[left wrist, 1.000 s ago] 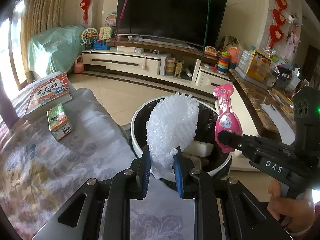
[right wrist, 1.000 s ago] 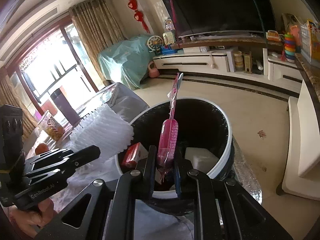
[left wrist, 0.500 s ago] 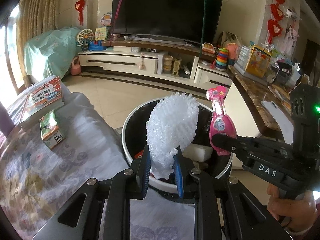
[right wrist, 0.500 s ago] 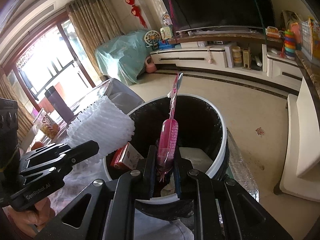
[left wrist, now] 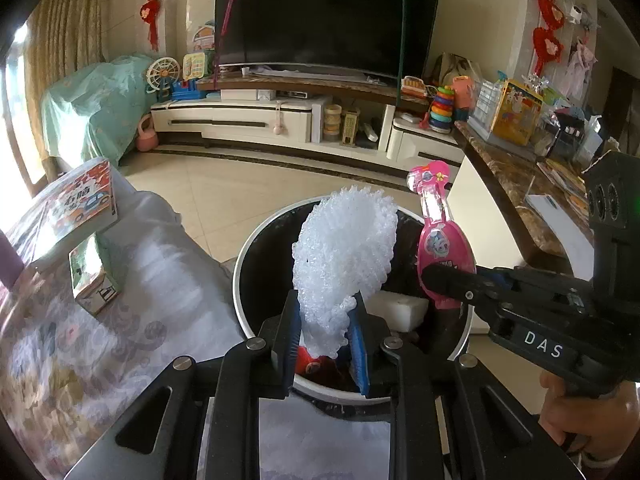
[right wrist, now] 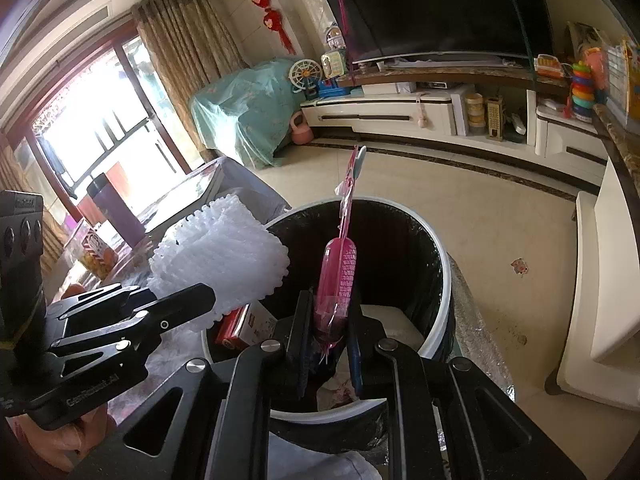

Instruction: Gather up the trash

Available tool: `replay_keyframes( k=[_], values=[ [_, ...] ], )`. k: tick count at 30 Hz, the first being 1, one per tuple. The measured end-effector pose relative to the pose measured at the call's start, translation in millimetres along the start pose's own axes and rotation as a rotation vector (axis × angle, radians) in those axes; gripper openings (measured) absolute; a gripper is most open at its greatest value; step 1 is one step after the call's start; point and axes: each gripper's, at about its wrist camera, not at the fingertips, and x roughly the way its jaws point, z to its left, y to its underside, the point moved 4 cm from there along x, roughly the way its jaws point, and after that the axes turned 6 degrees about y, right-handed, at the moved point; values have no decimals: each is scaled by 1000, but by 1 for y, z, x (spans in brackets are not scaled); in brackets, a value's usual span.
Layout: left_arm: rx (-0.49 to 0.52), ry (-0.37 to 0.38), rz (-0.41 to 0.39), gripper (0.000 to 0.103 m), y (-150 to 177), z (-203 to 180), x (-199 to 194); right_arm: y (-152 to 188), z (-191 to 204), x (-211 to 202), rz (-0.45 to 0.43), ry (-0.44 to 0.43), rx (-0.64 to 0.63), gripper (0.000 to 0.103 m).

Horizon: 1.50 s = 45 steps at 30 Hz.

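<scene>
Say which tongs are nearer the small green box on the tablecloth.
Left. The left tongs, shut on the white foam net, are next to the green box; the right tongs are further away, over the bin.

foam net left of toy package, both above bin

White foam netting, lattice-textured. Pink blister pack, cartoon print on the front. Trash bin: white rim, black liner. Red carton seen inside, beside a white foam block. Black left gripper with blue pads. Counter cloth patterned in grey swirls.
</scene>
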Motion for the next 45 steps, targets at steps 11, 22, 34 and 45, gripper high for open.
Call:
replay_keyframes(
  k=[11, 22, 34, 45],
  values=[
    [1, -14, -3, 50, -8, -2, 1, -5, -5, 1, 6, 9, 16, 21],
    [-62, -20, -55, 57, 21, 11, -27, -2, -4, -17, -41, 11, 42, 52],
    [-204, -31, -188, 80, 99, 29, -103, 30, 25, -57, -113, -6, 97, 92],
    [-175, -121, -301, 88, 151, 19, -173, 60, 66, -108, -322, 68, 25, 100]
  ],
)
